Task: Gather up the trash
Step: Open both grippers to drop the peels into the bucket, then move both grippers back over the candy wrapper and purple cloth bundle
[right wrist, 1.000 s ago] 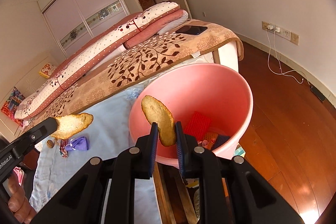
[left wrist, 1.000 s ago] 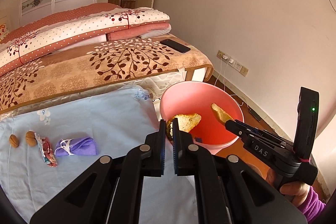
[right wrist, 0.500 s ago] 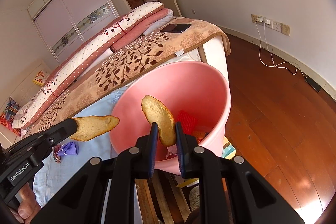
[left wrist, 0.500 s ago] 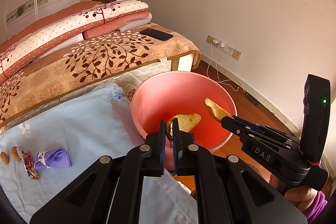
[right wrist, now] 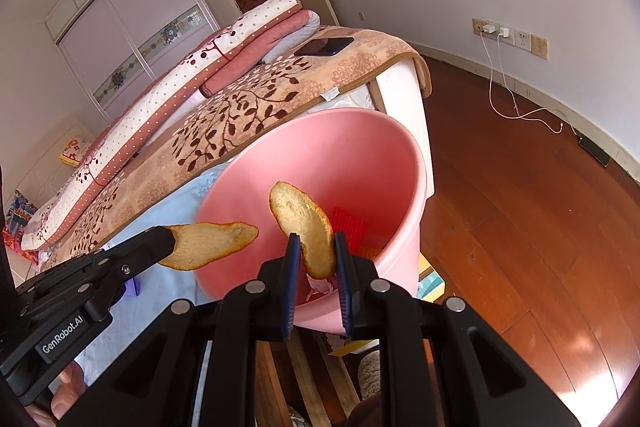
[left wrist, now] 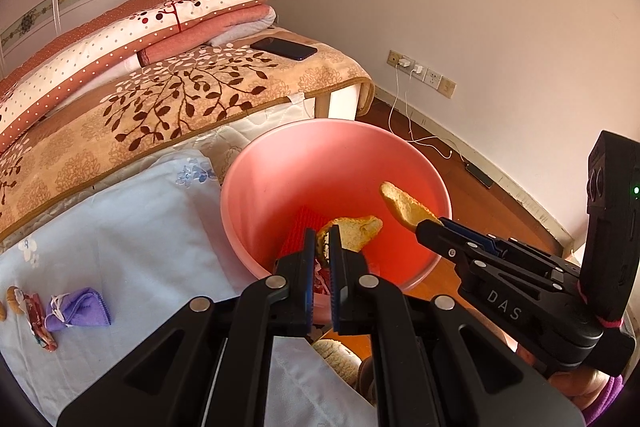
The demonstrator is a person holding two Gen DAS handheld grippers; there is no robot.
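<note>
Your left gripper (left wrist: 324,247) is clamped on a slice of dry bread (left wrist: 356,233), pads tight on its near end, the rest sticking out to the right over the open mouth of the pink bucket (left wrist: 256,187). Your right gripper (right wrist: 314,251) is closed on a second bread slice (right wrist: 302,223), which stands on edge between the blue pads, its upper half poking above the fingertips. This slice is also over the bucket opening; in the left wrist view it (left wrist: 404,205) hangs just inside the right rim, near the first slice but not touching it. In the right wrist view the left gripper's slice (right wrist: 208,245) sits at the bucket's near-left rim.

Inside the bucket there's a red ridged piece (right wrist: 350,225) and some wrapper scraps at the bottom, too hidden to name.

The bucket stands on the wooden floor (right wrist: 540,227) right beside the bed (left wrist: 180,95), touching or nearly touching the light blue sheet (left wrist: 120,235). Still on the sheet, well left of the bucket: a purple folded cloth (left wrist: 80,313), a crumpled snack wrapper (left wrist: 38,323) just beside it, and a walnut (left wrist: 14,299) at the edge of view.

On the leaf-patterned blanket farther back lies a black phone (left wrist: 284,48). A white charger cable (right wrist: 516,107) runs from the wall socket to the floor.
</note>
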